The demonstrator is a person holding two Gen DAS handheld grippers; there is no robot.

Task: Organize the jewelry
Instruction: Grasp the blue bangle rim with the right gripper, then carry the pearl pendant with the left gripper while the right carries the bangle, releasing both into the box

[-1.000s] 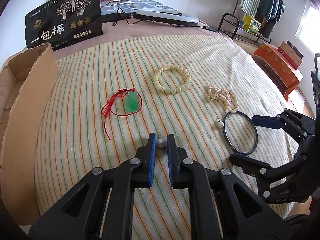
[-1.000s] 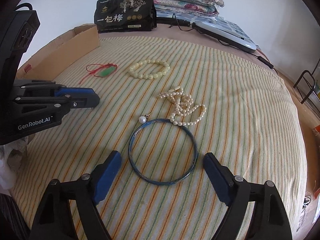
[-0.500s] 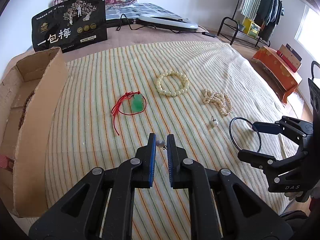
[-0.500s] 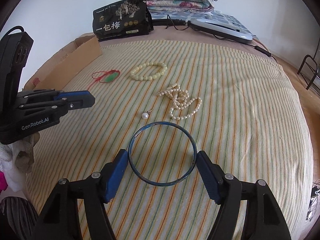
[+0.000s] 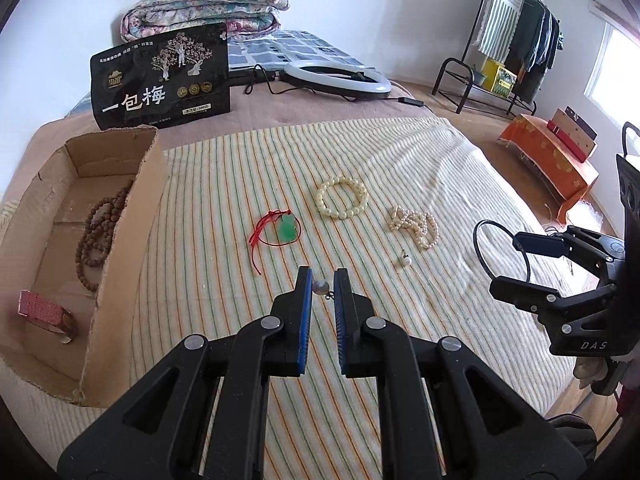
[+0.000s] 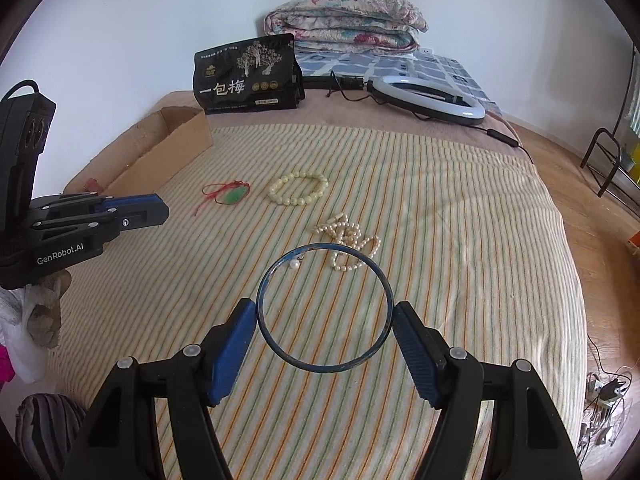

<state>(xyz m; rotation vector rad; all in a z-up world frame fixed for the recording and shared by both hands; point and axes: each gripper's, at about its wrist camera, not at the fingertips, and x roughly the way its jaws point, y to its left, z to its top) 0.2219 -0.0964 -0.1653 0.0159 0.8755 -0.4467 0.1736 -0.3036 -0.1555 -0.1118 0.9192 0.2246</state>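
Gripping a pearl earring [image 5: 321, 287] and blue bangle [image 6: 324, 307], both tongs hover over striped bedcloth [image 5: 400, 152].

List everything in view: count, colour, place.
pearl earring: 1, white, clamped in left tongs
bangle: 1, dark blue, clamped in right tongs
loose pearl earring: 1, white, on cloth beside pearl strand
pearl strand: 1, cream, heaped mid-cloth
bead bracelet: 1, cream, on cloth
jade pendant: 1, green on red cord, on cloth
cardboard box: 1, brown, left edge of cloth
wooden bead string: 1, brown, inside box
pink strap: 1, inside box, near end
striped cloth: 1, cream with stripes, over bed
black bag: 1, behind box
ring light: 1, white, behind cloth
folded quilt: 1, floral, by wall
left tongs: 1, black, blue pads
right tongs: 1, black, blue pads
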